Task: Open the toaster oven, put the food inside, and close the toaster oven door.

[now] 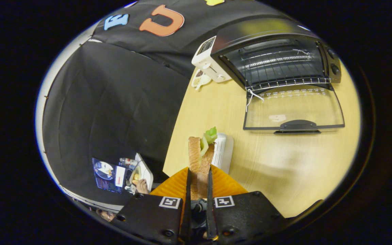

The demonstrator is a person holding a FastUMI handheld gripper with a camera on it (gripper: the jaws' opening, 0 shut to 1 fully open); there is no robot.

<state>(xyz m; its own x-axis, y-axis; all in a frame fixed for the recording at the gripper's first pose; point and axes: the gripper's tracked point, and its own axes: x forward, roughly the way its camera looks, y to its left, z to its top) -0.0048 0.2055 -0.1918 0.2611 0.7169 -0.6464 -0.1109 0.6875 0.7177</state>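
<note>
Clamping the sandwich (pixel 199 160) upright between both fingers of the gripper (pixel 199 183) above the orange plate (pixel 172 185), you are keeping its filling together while the toaster oven (pixel 277 58), door (pixel 293 110) already dropped flat, is waiting well beyond.

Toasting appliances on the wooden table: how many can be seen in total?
2. The black toaster oven stands beyond the gripper, its glass door folded down open. The white pop-up toaster stands against its side. Others may be hidden.
</note>
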